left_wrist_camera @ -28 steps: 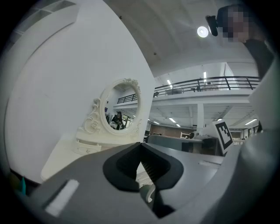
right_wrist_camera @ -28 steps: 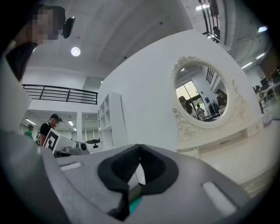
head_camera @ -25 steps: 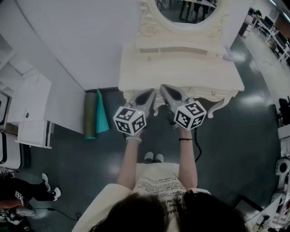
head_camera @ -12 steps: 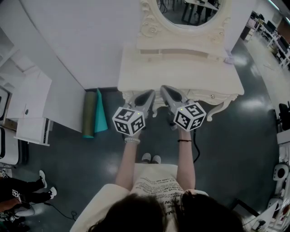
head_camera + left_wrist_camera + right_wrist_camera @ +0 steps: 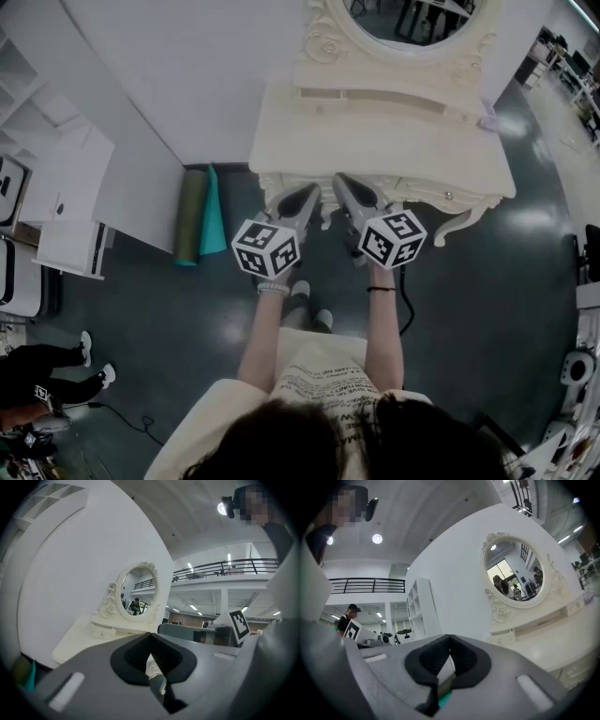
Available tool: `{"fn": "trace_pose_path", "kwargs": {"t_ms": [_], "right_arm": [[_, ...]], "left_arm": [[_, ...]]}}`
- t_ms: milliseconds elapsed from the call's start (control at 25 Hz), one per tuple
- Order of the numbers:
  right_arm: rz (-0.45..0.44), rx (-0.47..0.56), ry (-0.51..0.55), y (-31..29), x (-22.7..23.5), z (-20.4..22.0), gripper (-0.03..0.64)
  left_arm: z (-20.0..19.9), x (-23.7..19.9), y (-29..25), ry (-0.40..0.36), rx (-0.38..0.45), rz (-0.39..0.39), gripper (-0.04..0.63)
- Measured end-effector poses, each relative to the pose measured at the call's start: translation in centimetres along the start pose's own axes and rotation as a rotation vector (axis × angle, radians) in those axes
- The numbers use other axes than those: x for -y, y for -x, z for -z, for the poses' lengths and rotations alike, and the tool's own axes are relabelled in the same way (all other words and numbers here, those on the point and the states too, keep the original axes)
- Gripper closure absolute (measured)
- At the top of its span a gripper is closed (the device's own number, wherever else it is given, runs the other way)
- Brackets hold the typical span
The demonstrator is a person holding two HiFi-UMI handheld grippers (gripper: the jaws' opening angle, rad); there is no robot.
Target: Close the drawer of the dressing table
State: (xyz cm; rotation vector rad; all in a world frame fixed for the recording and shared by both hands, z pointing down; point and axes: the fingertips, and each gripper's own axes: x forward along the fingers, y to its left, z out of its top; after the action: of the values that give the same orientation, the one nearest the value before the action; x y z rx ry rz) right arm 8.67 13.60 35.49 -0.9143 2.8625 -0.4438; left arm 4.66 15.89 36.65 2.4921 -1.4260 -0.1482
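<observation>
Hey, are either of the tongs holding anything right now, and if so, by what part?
Nothing is held. The left tongs and right tongs are both shut with nothing between them, pointing at the dressing table.

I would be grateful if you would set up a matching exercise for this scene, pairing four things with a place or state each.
Things:
1. oval mirror in a carved cream frame
2. teal rolled mat
3. right gripper
4. pale shoes

Places or states:
A. shut, nothing held
B. on the dark floor, in front of the cream dressing table
C. at the back of the dressing table's top
D. on the floor by the wall, left of the dressing table

Pairs: 1-C, 2-D, 3-A, 4-B
</observation>
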Motion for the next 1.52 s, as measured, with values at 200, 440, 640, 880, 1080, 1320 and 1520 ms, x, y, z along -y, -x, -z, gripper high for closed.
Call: {"fn": "trace_pose_path", "kwargs": {"t_ms": [200, 440, 640, 880, 1080, 1320, 1520], "right_arm": [[-0.008, 0.011, -0.028, -0.5, 0.8, 0.2, 0.614], [-0.013, -0.002, -0.023, -1.8, 1.3, 0.0, 0.614], [-0.001, -0.009, -0.019, -3.6, 2.4, -0.1, 0.614], [0.026, -0.012, -0.056, -6.1, 4.5, 0.4, 0.614], [0.05, -0.008, -0.073, -8.8, 6.6, 0.8, 0.614], [0.07, -0.012, -0.088, -12.0, 8.5, 1.2, 0.614], [0.086, -0.014, -0.099, -14.1, 9.9, 1.4, 0.614]], "left_arm": [[0.2, -0.5, -0.5, 0.001, -0.01, -0.008, 0.591], [-0.2, -1.7, -1.4, 0.002, -0.003, -0.002, 0.591], [0.1, -3.3, -2.8, 0.016, -0.017, 0.017, 0.591], [-0.3, -5.8, -5.0, 0.019, -0.032, 0.044, 0.591], [-0.5, -8.5, -7.2, 0.023, -0.048, 0.067, 0.591], [-0.6, -11.8, -9.3, 0.029, -0.068, 0.086, 0.591], [-0.9, -14.1, -10.8, 0.038, -0.074, 0.097, 0.591]]}}
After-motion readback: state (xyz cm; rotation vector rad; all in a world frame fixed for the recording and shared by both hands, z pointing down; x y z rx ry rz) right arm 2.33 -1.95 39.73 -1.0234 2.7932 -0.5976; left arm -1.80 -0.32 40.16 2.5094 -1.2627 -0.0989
